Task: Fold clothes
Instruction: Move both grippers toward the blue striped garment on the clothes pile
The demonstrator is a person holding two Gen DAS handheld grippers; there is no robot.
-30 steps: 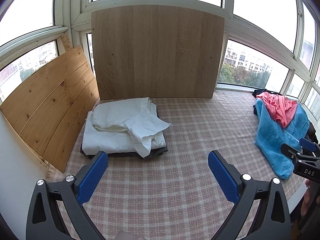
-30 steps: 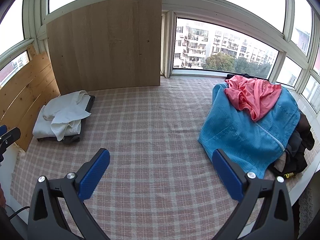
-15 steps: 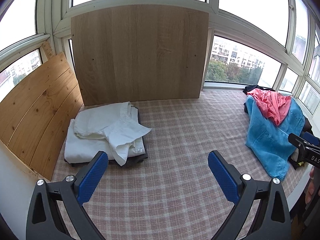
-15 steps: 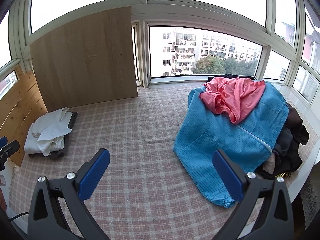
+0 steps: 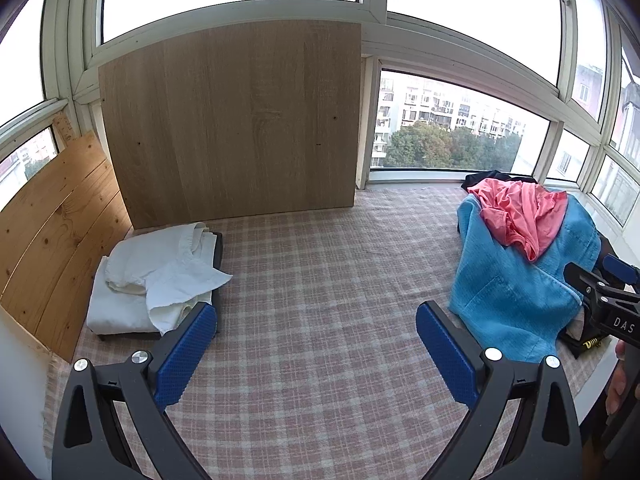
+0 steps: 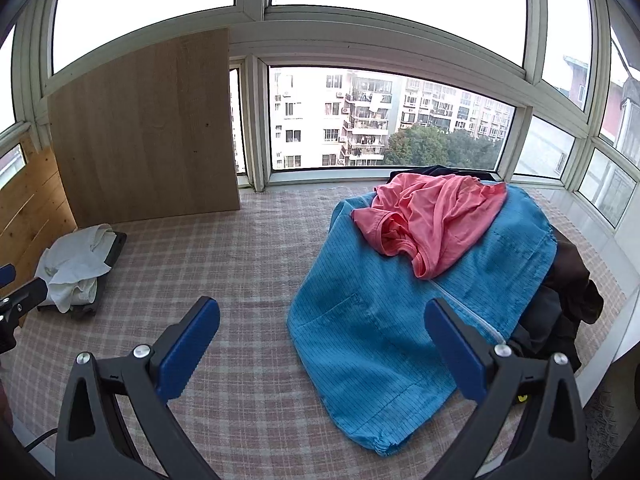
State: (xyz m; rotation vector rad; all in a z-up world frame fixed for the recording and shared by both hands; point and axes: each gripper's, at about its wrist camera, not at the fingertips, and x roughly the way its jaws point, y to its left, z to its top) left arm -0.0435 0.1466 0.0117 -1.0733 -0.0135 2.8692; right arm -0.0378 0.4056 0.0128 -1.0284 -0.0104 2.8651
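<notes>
Left gripper [image 5: 316, 344]: jaws spread wide, blue ribbed pads [image 5: 185, 356] facing each other, nothing held between them; it hangs above the checked cloth [image 5: 320, 280] covering the platform.

Right gripper [image 6: 322, 340]: jaws likewise wide apart and holding nothing; its right-hand pad [image 6: 456, 348] overlaps the lower part of the blue jacket in that view, though contact cannot be told. In the left wrist view its black body shows at 3 o'clock, with fingertips of a person's hand [image 5: 618, 380] just below it.

Blue jacket [image 6: 400, 304]: unfolded, spread over a heap at 1 to 3 o'clock of the right gripper, its hem trailing onto the checked cloth.

Pink garment [image 6: 432, 216]: crumpled, lying on the upper part of the blue jacket at 1 o'clock.

Dark clothes [image 6: 568, 292]: bunched beneath and to the right of the jacket, at 3 o'clock, near the platform edge.

White clothes [image 5: 160, 276]: a loose stack at 10 o'clock of the left gripper, the top piece rumpled with a flap hanging over the front; a dark folded piece [image 5: 218, 248] lies under it.

Large wooden board [image 5: 236, 128]: upright against the window at 12 o'clock, just behind the white stack.

Pine panel [image 5: 52, 232]: leaning along the left side at 9 o'clock, beside the stack.

Windows [image 6: 380, 120]: around the far side, apartment blocks and trees beyond.
</notes>
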